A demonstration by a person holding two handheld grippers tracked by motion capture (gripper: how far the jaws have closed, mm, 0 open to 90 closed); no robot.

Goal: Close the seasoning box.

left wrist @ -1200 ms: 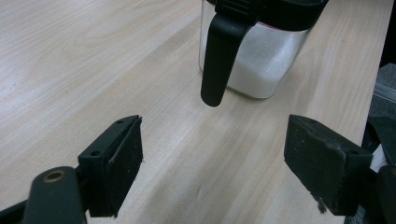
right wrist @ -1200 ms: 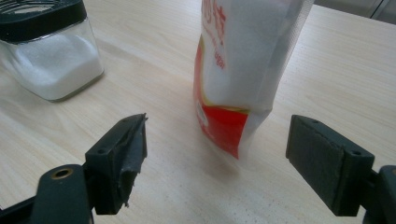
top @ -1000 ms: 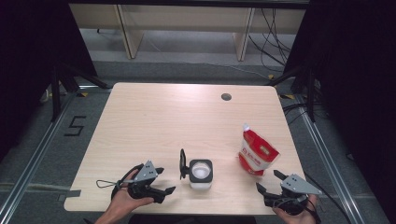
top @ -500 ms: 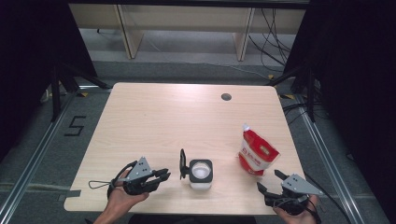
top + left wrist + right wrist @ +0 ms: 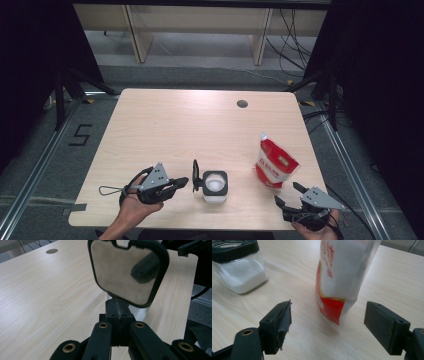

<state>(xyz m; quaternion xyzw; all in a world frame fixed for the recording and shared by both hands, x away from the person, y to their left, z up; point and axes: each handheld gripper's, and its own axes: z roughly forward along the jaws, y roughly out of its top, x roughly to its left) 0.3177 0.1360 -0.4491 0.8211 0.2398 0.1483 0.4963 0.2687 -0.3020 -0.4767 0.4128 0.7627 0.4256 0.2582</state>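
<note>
1. The left tool (image 5: 181, 182) lies level in the person's left hand (image 5: 134, 206), just left of the jar (image 5: 215, 186), pointing at it. Its jaws have just been closing and now meet with nothing between them.
2. The jar's hinged lid (image 5: 127, 270) stands upright on the jar's left side, right ahead of the closed tips.
3. The right tool (image 5: 328, 323) sits low, right of the jar, jaws wide apart, aimed at the red and white pouch (image 5: 344, 277) without touching it.
4. The pouch stands upright, near the jar's right.
5. The pale wood surface (image 5: 190, 130) has a round grommet hole (image 5: 242, 104) far behind the jar; grey floor and dark surroundings lie around it.
</note>
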